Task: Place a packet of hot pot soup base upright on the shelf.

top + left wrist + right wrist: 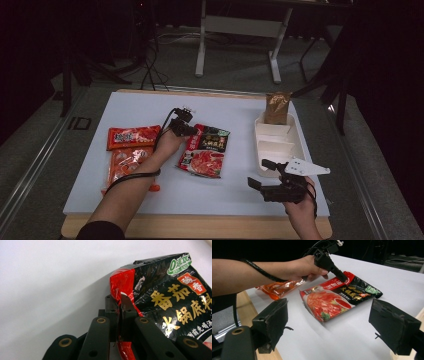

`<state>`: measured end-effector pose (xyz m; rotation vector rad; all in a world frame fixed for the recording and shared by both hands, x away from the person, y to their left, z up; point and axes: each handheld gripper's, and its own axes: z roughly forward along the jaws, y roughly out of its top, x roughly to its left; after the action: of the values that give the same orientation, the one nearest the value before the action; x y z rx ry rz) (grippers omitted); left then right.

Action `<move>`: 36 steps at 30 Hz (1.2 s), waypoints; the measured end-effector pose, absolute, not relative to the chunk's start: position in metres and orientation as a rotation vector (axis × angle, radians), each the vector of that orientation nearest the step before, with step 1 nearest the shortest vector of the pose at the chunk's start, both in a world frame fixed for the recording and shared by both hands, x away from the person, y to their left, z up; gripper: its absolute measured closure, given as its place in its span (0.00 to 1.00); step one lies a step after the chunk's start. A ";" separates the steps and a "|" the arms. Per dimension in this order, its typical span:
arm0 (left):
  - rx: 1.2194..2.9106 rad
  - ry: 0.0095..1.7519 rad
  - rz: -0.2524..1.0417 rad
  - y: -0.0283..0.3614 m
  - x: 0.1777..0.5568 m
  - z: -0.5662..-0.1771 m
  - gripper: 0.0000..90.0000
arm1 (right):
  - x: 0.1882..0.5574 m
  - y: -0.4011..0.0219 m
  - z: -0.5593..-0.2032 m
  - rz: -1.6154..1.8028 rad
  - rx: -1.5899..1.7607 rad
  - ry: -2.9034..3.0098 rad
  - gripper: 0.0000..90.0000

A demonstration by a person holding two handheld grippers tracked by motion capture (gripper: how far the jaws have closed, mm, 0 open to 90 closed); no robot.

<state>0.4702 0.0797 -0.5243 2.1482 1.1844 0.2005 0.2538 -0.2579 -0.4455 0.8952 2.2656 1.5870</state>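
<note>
While the left gripper (pixel 186 129) pinches a corner of the black-and-red soup-base packet (pixel 204 150), its fingers (pixel 125 307) are closed tight on the crinkled red edge, which the left gripper view shows lifted slightly. The packet lies near the middle of the white bench (pixel 150 107), between two orange sauce packets (pixel 131 148) to its left and a white compartment tray (pixel 276 142) to its right. A brown pouch (pixel 276 107) stands upright at the tray's far end. The right gripper (pixel 261 175) hovers near the bench's front edge, just beside the tray, fingers (pixel 272 320) spread wide and empty.
</note>
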 end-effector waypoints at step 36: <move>1.954 0.948 0.316 0.083 0.394 -0.446 0.98 | 0.251 -0.257 -0.428 1.442 0.894 2.208 0.12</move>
<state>0.3943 0.0832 -0.4460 1.9540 0.9476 0.3159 0.2508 -0.2570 -0.4280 0.8938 2.2080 1.4416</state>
